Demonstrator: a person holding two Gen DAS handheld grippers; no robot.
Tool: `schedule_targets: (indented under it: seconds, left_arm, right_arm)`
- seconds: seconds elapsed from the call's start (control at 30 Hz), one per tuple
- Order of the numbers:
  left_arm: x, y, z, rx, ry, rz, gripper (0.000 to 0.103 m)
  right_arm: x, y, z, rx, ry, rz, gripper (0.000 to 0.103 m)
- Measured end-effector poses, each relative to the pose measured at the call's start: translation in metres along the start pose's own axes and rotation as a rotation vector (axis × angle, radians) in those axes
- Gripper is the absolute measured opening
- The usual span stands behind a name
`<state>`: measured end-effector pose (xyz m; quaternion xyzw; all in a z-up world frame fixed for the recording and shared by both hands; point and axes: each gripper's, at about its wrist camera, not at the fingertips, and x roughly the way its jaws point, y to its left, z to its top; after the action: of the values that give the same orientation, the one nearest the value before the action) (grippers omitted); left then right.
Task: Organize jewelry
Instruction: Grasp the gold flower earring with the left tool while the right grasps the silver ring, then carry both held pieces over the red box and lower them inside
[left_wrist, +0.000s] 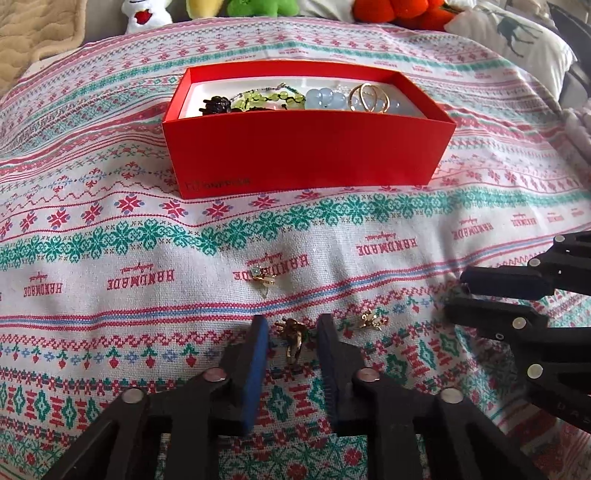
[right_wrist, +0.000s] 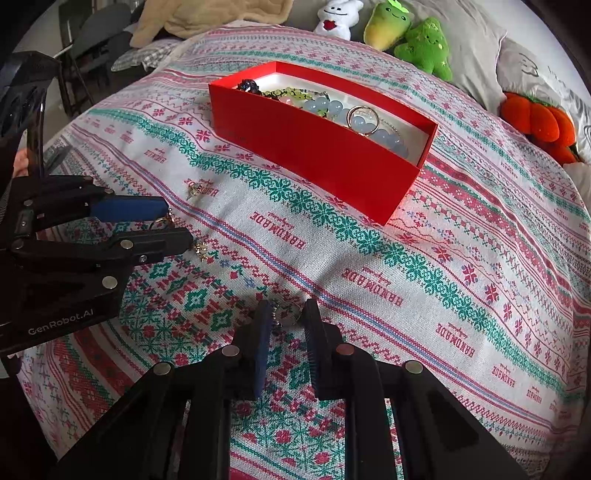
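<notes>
My left gripper (left_wrist: 291, 326) reaches down to the patterned cloth, its blue pads closed in on a gold ring (left_wrist: 294, 334). The right wrist view shows that ring (right_wrist: 162, 221) pinched between the left gripper's (right_wrist: 177, 224) fingers. My right gripper (right_wrist: 288, 314) is shut on a small silver ring with a bead chain (right_wrist: 286, 314); it enters the left wrist view at the right edge (left_wrist: 456, 292). Two loose gold pieces lie on the cloth: one with a teal stone (left_wrist: 264, 277), one beside the left gripper (left_wrist: 371, 319). The open red box (left_wrist: 306, 155) holds bead bracelets and gold hoops.
The red box (right_wrist: 314, 155) sits mid-cloth, beyond both grippers. Plush toys line the far edge: white (right_wrist: 338, 16), green (right_wrist: 426, 46), orange (right_wrist: 539, 123). A beige blanket (left_wrist: 33, 26) and a pillow (left_wrist: 517, 33) lie at the back corners.
</notes>
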<state>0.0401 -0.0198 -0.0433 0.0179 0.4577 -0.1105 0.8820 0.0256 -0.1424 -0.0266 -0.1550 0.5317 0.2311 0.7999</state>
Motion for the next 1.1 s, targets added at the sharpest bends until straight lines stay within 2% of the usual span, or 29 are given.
schedule_targets:
  seconds: [0.13, 0.17, 0.2, 0.23, 0.47, 0.67, 0.73, 0.77, 0.8, 0.83, 0.87, 0.9, 1.0, 1.1]
  left_arm:
    - [0.0, 0.005, 0.004, -0.024, 0.012, -0.021, 0.011]
    - [-0.001, 0.005, 0.003, -0.025, 0.013, -0.022, 0.011]
    - [-0.001, 0.005, 0.003, -0.025, 0.014, -0.019, 0.011]
    - [-0.002, 0.005, 0.003, -0.025, 0.016, -0.018, 0.011]
    - [-0.009, 0.008, 0.004, -0.045, 0.013, -0.015, 0.011]
    - [-0.014, 0.013, 0.007, -0.074, 0.014, -0.011, 0.011]
    - [-0.011, 0.014, 0.006, -0.079, 0.026, -0.006, 0.011]
    - [-0.01, 0.014, 0.006, -0.08, 0.033, -0.005, 0.011]
    - [-0.009, 0.014, 0.005, -0.079, 0.039, -0.003, 0.011]
    - [-0.008, 0.014, 0.004, -0.077, 0.041, 0.0, 0.011]
    - [-0.007, 0.013, 0.004, -0.074, 0.042, 0.002, 0.011]
    - [-0.007, 0.012, 0.004, -0.07, 0.043, 0.003, 0.011]
    - [-0.007, 0.012, 0.004, -0.071, 0.045, 0.003, 0.011]
    - [-0.006, 0.013, 0.003, -0.074, 0.049, 0.003, 0.011]
  right_arm:
    - [-0.002, -0.003, 0.001, 0.023, 0.004, 0.013, 0.018]
    - [-0.003, -0.004, 0.002, 0.029, 0.004, 0.017, 0.015]
    - [-0.003, -0.005, 0.002, 0.036, 0.006, 0.026, 0.007]
    - [-0.003, -0.009, 0.004, 0.045, 0.011, 0.035, 0.006]
    - [-0.01, -0.018, 0.007, 0.104, 0.009, 0.081, 0.003]
    - [-0.033, -0.043, 0.011, 0.204, -0.062, 0.128, 0.003]
    - [-0.035, -0.045, 0.009, 0.203, -0.068, 0.132, 0.006]
    - [-0.033, -0.043, 0.008, 0.192, -0.056, 0.134, 0.01]
    - [-0.03, -0.039, 0.007, 0.176, -0.04, 0.136, 0.025]
    - [-0.026, -0.035, 0.007, 0.16, -0.029, 0.135, 0.034]
    - [-0.023, -0.03, 0.006, 0.143, -0.024, 0.128, 0.049]
    - [-0.02, -0.024, 0.004, 0.12, -0.022, 0.121, 0.053]
    - [-0.007, -0.009, 0.002, 0.054, 0.012, 0.083, 0.053]
    - [-0.001, -0.002, 0.002, 0.02, 0.001, 0.045, 0.05]
